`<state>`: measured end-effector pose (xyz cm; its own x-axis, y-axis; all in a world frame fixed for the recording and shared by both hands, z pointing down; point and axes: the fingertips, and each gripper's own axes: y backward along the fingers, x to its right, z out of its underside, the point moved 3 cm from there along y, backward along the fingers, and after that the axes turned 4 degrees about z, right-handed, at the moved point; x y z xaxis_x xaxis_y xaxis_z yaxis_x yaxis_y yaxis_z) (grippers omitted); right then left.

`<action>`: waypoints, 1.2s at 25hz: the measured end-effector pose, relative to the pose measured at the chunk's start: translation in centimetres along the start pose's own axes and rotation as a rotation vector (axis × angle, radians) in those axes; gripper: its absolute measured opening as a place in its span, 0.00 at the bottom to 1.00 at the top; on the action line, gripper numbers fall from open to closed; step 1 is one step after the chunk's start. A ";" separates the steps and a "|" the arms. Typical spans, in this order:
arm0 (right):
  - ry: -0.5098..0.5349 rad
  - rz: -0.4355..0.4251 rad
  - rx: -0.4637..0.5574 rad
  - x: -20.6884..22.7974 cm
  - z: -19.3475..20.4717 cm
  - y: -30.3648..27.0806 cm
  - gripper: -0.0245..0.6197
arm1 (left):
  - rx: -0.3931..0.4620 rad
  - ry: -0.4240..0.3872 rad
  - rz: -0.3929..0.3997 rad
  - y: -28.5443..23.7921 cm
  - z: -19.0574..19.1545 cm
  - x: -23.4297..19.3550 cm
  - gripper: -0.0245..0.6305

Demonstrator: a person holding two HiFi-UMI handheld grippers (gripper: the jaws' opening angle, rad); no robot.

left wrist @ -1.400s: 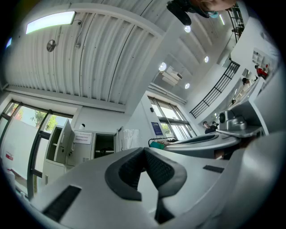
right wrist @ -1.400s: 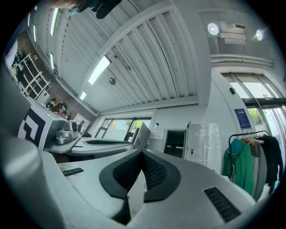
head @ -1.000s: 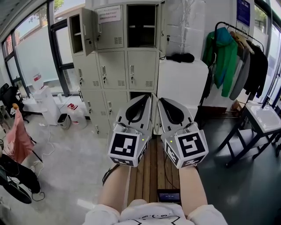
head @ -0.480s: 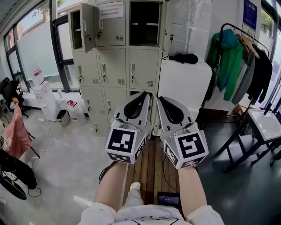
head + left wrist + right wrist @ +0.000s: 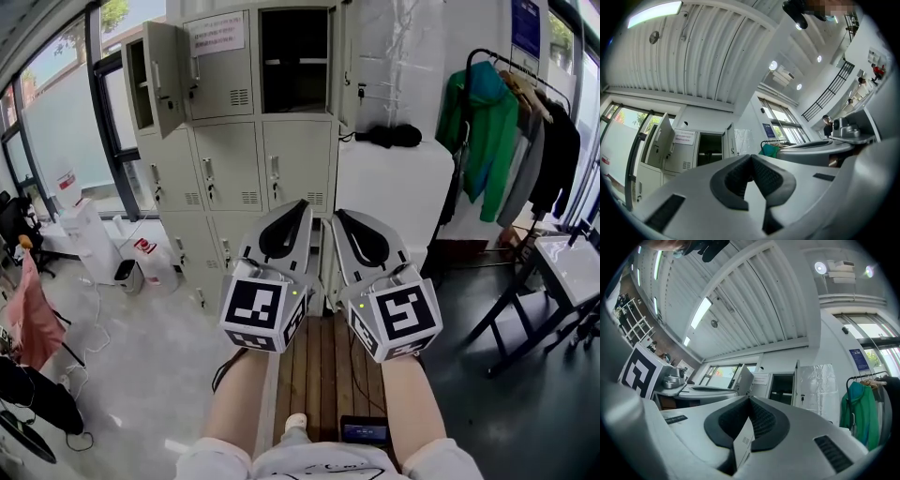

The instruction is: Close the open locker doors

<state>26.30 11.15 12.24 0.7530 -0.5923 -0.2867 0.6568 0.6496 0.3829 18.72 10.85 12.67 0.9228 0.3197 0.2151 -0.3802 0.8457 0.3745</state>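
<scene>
A grey bank of lockers (image 5: 234,159) stands ahead. Its top-left door (image 5: 161,77) hangs open to the left. The top-right compartment (image 5: 293,61) is open and dark, its door (image 5: 343,54) swung right and seen edge-on. My left gripper (image 5: 304,203) and right gripper (image 5: 336,215) are held side by side in front of the lower lockers, well short of them, both shut and empty. The left gripper view shows its gripper (image 5: 751,157) below the open compartment (image 5: 709,150). The right gripper (image 5: 750,399) points toward the same compartment (image 5: 781,389).
A wooden bench (image 5: 323,370) runs forward under my arms, with a small device (image 5: 364,430) on it. A white cabinet (image 5: 394,192) stands right of the lockers. Beyond are a clothes rack with a green jacket (image 5: 483,122) and a table (image 5: 567,258). Bins (image 5: 127,272) sit at the left.
The view has drawn a little nearer to the lockers, and they have slid slightly left in frame. Both grippers stay shut, side by side.
</scene>
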 end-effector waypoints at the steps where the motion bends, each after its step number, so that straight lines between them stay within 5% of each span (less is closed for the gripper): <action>1: 0.004 0.001 -0.002 0.3 0.5 -0.8 0.07 | 0.003 0.000 -0.001 -0.6 0.3 -0.6 0.08; 18: 0.076 0.098 -0.030 5.1 6.9 -15.3 0.07 | 0.031 0.019 0.063 -11.3 5.7 -11.5 0.08; 30: 0.099 0.212 -0.067 10.2 9.0 -20.0 0.07 | 0.046 0.055 0.134 -17.1 8.3 -14.7 0.08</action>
<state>20.48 -12.18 9.53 0.8722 -0.3920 -0.2925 0.4827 0.7865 0.3852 11.14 -11.81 10.59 0.8652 0.4520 0.2169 -0.5013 0.7737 0.3873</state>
